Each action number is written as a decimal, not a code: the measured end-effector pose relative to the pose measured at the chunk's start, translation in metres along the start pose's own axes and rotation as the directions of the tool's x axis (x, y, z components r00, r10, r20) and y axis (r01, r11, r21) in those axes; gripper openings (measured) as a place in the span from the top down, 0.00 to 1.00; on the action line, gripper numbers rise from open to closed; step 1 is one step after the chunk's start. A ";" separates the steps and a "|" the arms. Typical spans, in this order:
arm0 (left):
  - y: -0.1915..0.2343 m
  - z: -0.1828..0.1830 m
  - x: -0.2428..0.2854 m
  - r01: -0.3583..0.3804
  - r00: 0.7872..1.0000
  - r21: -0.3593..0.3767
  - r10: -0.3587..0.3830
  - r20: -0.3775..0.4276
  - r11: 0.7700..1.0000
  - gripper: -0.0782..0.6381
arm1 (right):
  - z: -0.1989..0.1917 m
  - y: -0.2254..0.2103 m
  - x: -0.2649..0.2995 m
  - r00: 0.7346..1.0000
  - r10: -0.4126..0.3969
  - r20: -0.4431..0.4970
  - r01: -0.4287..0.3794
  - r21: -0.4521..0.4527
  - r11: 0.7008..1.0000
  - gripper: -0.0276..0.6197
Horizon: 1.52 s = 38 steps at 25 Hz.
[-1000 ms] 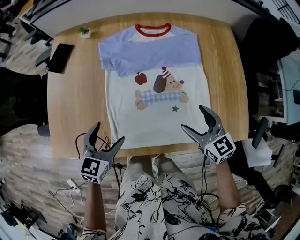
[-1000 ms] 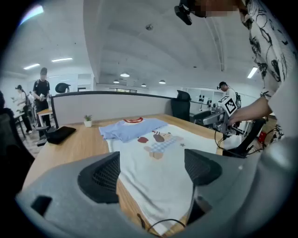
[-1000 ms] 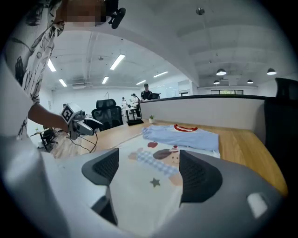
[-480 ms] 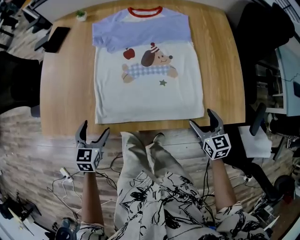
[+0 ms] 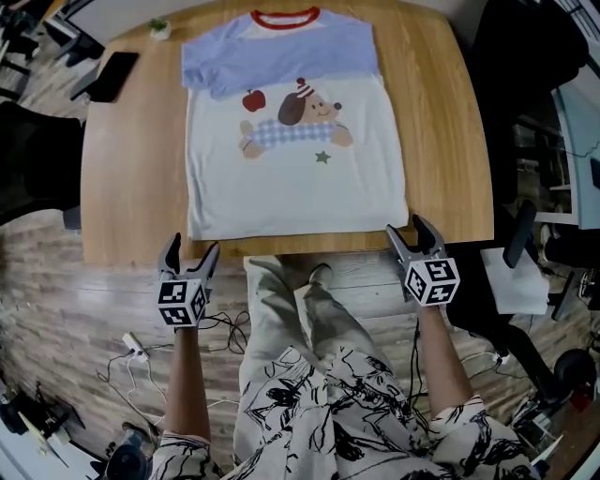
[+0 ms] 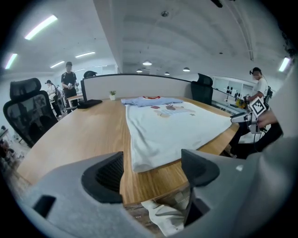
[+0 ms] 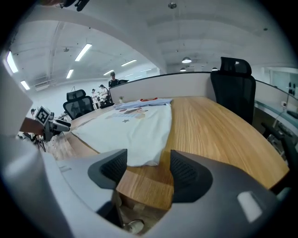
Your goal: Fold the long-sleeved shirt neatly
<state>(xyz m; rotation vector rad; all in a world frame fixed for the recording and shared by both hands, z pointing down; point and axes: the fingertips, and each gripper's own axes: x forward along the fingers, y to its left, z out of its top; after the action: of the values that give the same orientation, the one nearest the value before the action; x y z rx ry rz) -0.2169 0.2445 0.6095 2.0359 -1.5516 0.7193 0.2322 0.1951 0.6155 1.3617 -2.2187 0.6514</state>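
A white long-sleeved shirt (image 5: 291,178) with a red collar and a dog print lies flat on the wooden table (image 5: 131,187), its blue sleeves folded across the chest. My left gripper (image 5: 190,251) hovers just off the table's near edge, facing the shirt's near left hem corner (image 6: 139,162). My right gripper (image 5: 410,228) hangs at the near edge by the right hem corner (image 7: 145,159). Both grippers' jaws have just been closing a little. Both grippers are still open, with nothing between their pads (image 6: 109,174) (image 7: 185,173).
A black phone (image 5: 112,77) and a small potted plant (image 5: 161,28) sit at the table's far left. A black office chair (image 7: 233,79) stands at the right side. Cables (image 5: 141,352) lie on the floor by my legs. People stand far off in the room.
Both grippers pulled back from over the shirt's hem to the table's near edge and sank lower. The right jaws stand narrower than before.
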 end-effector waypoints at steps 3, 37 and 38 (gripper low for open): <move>0.004 -0.003 0.006 -0.021 1.000 -0.038 0.021 -0.005 0.999 0.39 | -0.002 -0.007 0.001 0.999 -0.042 -0.002 0.042 0.025 0.999 0.59; -0.012 0.020 -0.079 -0.062 0.993 -0.165 0.078 0.092 0.984 0.86 | 0.015 0.002 -0.076 0.998 -0.059 0.015 0.060 -0.047 0.997 0.93; -0.014 0.022 -0.082 -0.061 0.992 -0.167 0.077 0.095 0.984 0.86 | 0.015 0.003 -0.079 0.998 -0.056 0.016 0.057 -0.046 0.997 0.93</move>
<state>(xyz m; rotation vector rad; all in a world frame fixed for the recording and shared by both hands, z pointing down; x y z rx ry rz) -0.2187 0.2926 0.5382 1.9321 -1.6870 0.5022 0.2600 0.2416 0.5559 1.4044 -2.1845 0.5683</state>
